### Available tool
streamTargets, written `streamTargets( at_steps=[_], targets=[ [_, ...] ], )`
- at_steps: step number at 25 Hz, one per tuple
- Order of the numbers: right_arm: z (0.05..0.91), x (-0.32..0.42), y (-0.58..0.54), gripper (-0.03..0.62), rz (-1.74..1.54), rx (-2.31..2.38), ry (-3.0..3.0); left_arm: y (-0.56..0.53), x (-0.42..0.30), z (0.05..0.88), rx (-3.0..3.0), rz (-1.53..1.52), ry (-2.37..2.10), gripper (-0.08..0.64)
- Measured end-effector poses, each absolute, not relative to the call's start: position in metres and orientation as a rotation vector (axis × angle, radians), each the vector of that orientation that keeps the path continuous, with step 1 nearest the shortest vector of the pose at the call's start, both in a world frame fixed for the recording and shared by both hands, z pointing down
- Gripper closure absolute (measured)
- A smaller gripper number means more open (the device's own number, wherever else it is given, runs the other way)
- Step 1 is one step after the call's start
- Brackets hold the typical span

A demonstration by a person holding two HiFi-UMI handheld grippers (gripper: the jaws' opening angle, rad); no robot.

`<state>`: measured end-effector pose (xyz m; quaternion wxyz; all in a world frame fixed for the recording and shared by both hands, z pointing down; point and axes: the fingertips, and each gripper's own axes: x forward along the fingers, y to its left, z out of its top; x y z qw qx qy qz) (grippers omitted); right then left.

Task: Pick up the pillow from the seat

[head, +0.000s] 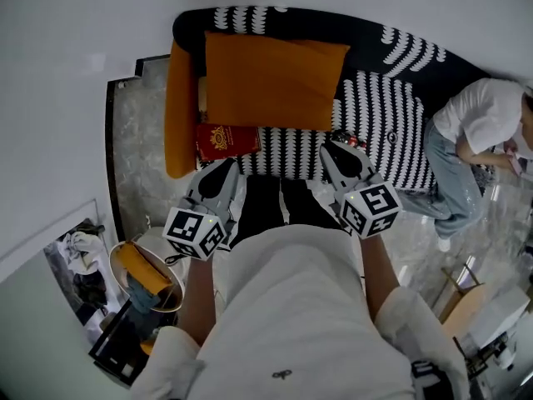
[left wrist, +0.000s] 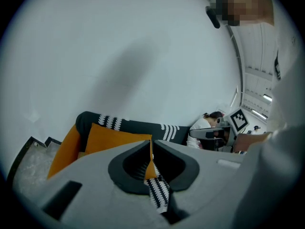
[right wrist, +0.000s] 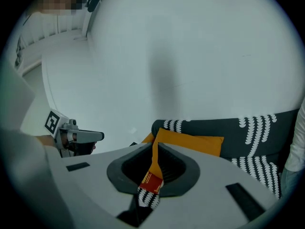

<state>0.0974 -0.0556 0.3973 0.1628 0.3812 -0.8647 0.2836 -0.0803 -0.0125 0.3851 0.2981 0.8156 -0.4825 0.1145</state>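
An orange pillow (head: pixel 275 77) leans against the backrest of a black-and-white patterned sofa (head: pixel 383 115). It also shows in the left gripper view as the pillow (left wrist: pixel 112 136) and in the right gripper view as the pillow (right wrist: pixel 193 142). My left gripper (head: pixel 220 172) is shut and empty, held short of the seat's front edge. My right gripper (head: pixel 332 150) is also shut and empty, at the front of the seat, below and right of the pillow. In each gripper view the jaws meet in a closed line, left gripper (left wrist: pixel 151 143), right gripper (right wrist: pixel 155 146), both aimed at the sofa.
A second orange cushion (head: pixel 179 107) stands against the sofa's left arm. A red box (head: pixel 226 140) lies on the seat below the pillow. A person (head: pixel 479 127) sits at the sofa's right end. A round stand with orange items (head: pixel 146 275) is on the marble floor at left.
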Motion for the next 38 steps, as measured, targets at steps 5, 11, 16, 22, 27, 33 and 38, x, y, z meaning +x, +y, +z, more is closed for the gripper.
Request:
streamTargets(
  at_steps=[5, 11, 16, 22, 27, 33, 38],
  targets=[
    [0.419, 0.092, -0.069, 0.583, 0.861, 1.151, -2.388, -0.035, -0.098, 0.412, 2.136, 0.335, -1.267, 0.546],
    [0.449, 0.095, -0.081, 0.515, 0.923, 1.193, -2.299, -0.065, -0.113, 0.440, 2.113, 0.369, -1.234, 0.508],
    [0.478, 0.092, -0.096, 0.479, 0.972, 1.211, -2.225, -0.087, -0.126, 0.467, 2.100, 0.423, -1.170, 0.445],
    [0.513, 0.097, -0.123, 0.408, 0.996, 1.228, -2.168, -0.111, -0.132, 0.503, 2.081, 0.472, -1.115, 0.375],
    [0.547, 0.102, -0.141, 0.361, 1.011, 1.225, -2.115, -0.128, -0.136, 0.539, 2.059, 0.531, -1.059, 0.307],
    [0.576, 0.106, -0.162, 0.324, 1.010, 1.224, -2.082, -0.152, -0.151, 0.575, 2.024, 0.571, -1.065, 0.231],
    [0.607, 0.109, -0.174, 0.301, 1.010, 1.212, -2.050, -0.174, -0.159, 0.604, 2.016, 0.613, -1.075, 0.166]
  ],
)
